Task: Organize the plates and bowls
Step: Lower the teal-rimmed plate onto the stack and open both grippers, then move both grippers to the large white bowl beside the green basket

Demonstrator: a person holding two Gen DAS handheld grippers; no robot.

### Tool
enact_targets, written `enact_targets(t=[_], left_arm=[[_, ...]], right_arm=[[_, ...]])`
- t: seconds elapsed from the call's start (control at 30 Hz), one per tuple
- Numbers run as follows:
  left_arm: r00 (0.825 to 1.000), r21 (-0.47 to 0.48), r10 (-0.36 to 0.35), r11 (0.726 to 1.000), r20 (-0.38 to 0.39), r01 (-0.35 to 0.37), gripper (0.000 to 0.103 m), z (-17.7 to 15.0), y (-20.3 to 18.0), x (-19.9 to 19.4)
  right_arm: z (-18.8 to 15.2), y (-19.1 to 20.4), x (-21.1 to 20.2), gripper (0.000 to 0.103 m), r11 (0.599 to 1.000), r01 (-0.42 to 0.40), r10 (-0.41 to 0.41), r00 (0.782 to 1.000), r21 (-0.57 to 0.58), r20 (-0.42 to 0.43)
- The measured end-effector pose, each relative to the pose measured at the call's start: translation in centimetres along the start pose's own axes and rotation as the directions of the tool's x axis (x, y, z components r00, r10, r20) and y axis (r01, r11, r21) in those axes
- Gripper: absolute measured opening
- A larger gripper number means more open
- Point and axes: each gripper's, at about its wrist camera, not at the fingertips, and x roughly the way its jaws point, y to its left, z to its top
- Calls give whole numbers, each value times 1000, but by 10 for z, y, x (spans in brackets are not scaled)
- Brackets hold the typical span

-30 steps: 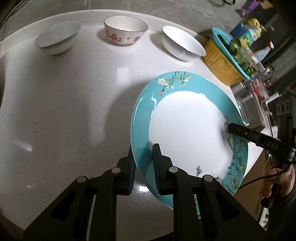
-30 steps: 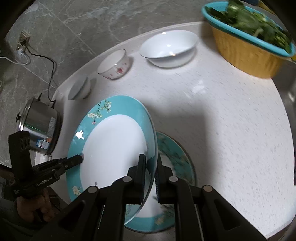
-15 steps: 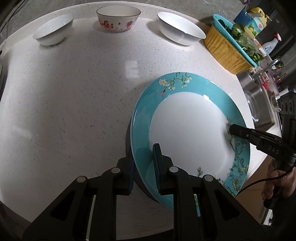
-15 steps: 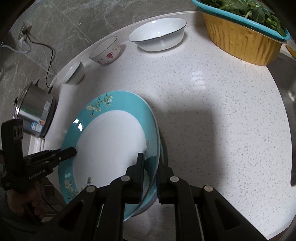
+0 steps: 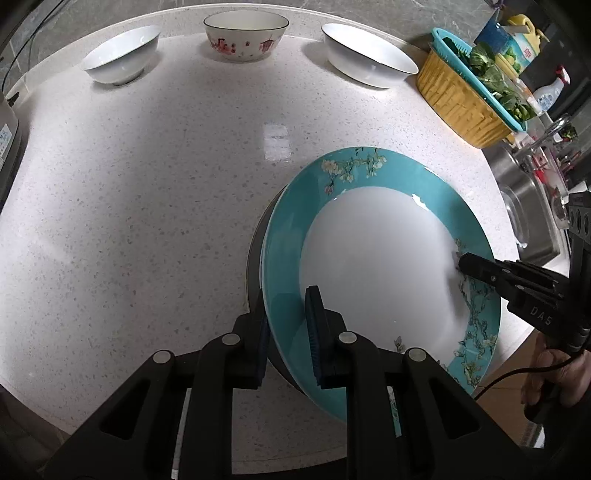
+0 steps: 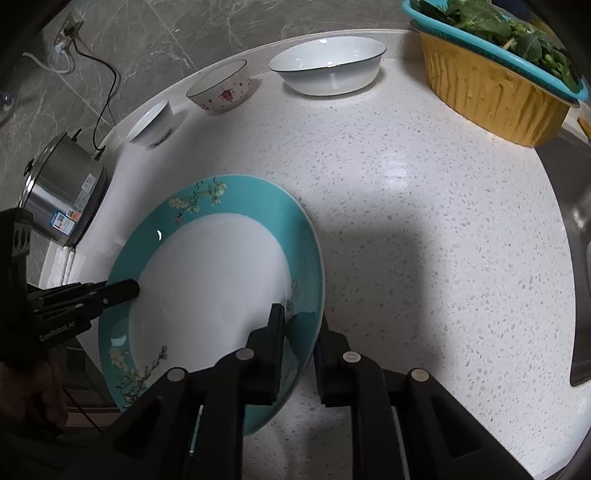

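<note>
Countertop point(image 5: 147, 206): white speckled stone with a curved edge, backed by a grey veined wall point(image 6: 155, 33). Steel sink point(image 5: 532, 221) lies off beyond the right-hand gripper's side, with bottles point(image 5: 524, 37) behind it.

Teal-rimmed plate point(image 5: 373, 273): white centre, blossom sprigs on the rim. Held between both sets of jaws, tilted, low over the counter at its near edge. A second rim edge shows just beneath it on the left gripper's side; whether the two touch cannot be told.

Yellow basket point(image 6: 487, 92): teal colander of leafy greens set in it, far ahead and to the right of the right gripper's jaws.

Steel cooker pot point(image 6: 62, 195): corded, ahead-left of the right jaws, at the counter's edge.

Wide white bowl point(image 5: 369, 55), patterned bowl point(image 5: 245, 35), small white bowl point(image 5: 120, 53): in a row well ahead of the left jaws, apart from one another, upright.

Left gripper point(image 5: 288, 332): narrow, pinching the plate's rim, one pad above and one below. Fingers reach in from the plate's near edge.

Right gripper point(image 6: 299, 347): narrow, clamped on the opposite rim. The person's hand point(image 5: 550, 376) grips its handle.
</note>
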Motion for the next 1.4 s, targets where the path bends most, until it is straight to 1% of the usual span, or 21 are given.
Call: enact_targets(t=[0.13, 0.23, 0.37, 0.5, 0.67, 0.77, 0.8, 0.87, 0.9, 0.93, 1.0, 1.07, 1.17, 1.2, 1.23, 1.3, 1.37, 1.4], left_arm=[[1000, 0, 19, 1000, 7, -19, 17, -5, 2, -1], [999, 2, 30, 1000, -10, -30, 17, -8, 4, 3], [999, 28, 50, 998, 0, -50, 19, -12, 4, 4], [997, 47, 78, 996, 10, -79, 21, -12, 3, 4], [995, 65, 94, 993, 14, -95, 23, -10, 2, 4], [995, 76, 96, 992, 16, -97, 25, -12, 1, 4], [996, 76, 93, 993, 15, -94, 27, -12, 1, 4], [995, 71, 95, 993, 17, -96, 39, -12, 2, 4], [996, 67, 92, 993, 20, -93, 49, -12, 4, 4], [995, 64, 92, 994, 24, -93, 52, -12, 3, 4], [995, 60, 90, 994, 29, -92, 53, -11, 5, 3], [995, 59, 91, 994, 33, -93, 59, -10, 6, 3], [995, 51, 91, 994, 33, -93, 60, -8, 10, 1], [995, 48, 92, 994, 31, -94, 60, -7, 11, 0], [996, 42, 89, 995, 31, -90, 63, -7, 13, -1], [995, 32, 89, 995, 35, -90, 64, -5, 17, -6], [995, 9, 86, 996, 44, -87, 64, -2, 24, -14], [995, -7, 87, 996, 52, -86, 64, 0, 29, -18]], right_arm=[[-3, 7, 2, 19, 999, 30, -30, 1000, -35, 7], [-5, 14, 2, 19, 996, 62, -61, 998, -63, 20], [-7, 18, 1, 20, 994, 80, -79, 996, -68, 29], [-7, 26, 2, 22, 985, 136, -132, 990, -104, 45], [-5, 30, 4, 23, 980, 164, -160, 986, -108, 48], [-5, 30, 3, 24, 981, 165, -161, 986, -105, 50], [-5, 30, 3, 24, 981, 165, -161, 986, -106, 50], [-5, 29, 3, 25, 981, 166, -162, 986, -104, 51], [-5, 30, 4, 25, 981, 165, -160, 986, -103, 50], [-5, 30, 4, 26, 981, 165, -160, 986, -105, 49], [-5, 30, 4, 27, 980, 166, -162, 986, -105, 49], [-6, 31, 4, 27, 981, 166, -162, 986, -102, 50], [-4, 30, 2, 28, 981, 167, -161, 985, -104, 59], [-3, 29, 1, 34, 980, 168, -162, 985, -104, 62], [-2, 29, 0, 43, 981, 167, -161, 985, -102, 65], [-1, 25, -3, 50, 983, 159, -153, 986, -91, 72], [1, 20, -8, 52, 985, 154, -148, 986, -76, 80], [2, 16, -13, 55, 986, 155, -149, 984, -64, 93]])
